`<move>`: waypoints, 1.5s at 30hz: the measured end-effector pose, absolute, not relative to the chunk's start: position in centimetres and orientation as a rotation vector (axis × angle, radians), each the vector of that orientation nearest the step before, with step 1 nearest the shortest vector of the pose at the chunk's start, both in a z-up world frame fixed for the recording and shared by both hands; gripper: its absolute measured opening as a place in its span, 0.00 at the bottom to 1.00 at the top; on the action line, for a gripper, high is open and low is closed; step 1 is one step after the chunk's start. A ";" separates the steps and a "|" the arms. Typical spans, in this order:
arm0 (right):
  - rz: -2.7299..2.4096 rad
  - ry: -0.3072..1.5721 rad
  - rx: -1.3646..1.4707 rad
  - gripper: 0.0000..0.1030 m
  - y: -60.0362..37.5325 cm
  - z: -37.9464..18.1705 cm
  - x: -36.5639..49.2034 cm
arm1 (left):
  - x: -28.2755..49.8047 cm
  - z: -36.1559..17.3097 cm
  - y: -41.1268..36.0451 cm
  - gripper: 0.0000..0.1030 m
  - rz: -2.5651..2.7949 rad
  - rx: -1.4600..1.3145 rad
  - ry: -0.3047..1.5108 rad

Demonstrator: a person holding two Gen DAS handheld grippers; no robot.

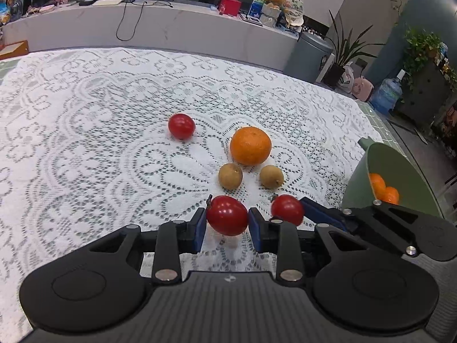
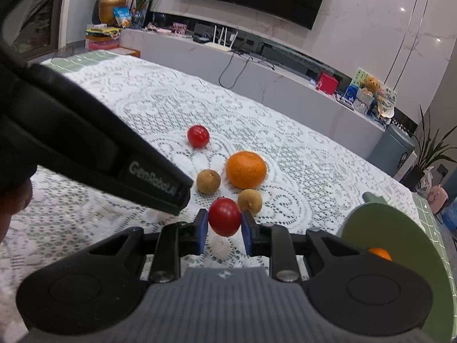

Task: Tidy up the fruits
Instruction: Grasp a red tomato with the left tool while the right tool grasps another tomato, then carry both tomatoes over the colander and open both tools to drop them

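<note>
We hold a red cherry tomato clamped between the blue pads of our left hand-held gripper, and a second red tomato is pinched the same way in our right hand-held gripper. Both sit just above the lace-covered tabletop. Beyond them lie an orange, two brown longans and a third tomato, with a green bowl of oranges at the right.

The left gripper points down at a slant, its blue fingers clamped on a red tomato. Just beside it, the right gripper slants down likewise, fingers clamped on another tomato.
</note>
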State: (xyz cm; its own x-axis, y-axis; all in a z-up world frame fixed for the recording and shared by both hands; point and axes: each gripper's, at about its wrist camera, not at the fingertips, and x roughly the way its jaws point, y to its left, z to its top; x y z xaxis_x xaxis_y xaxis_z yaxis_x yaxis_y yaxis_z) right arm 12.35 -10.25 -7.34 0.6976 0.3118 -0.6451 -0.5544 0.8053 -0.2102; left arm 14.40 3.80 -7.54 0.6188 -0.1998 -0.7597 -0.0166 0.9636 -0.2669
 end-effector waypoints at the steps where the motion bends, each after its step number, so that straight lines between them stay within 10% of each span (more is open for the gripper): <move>1: 0.499 0.626 -0.406 0.20 -10.5 -7.0 12.0 | 14.2 -7.3 3.8 0.34 -0.106 -0.256 0.895; 45: 0.158 0.760 -0.140 0.21 -27.9 -3.1 13.3 | 15.0 -3.5 -13.4 0.34 -0.442 0.167 0.835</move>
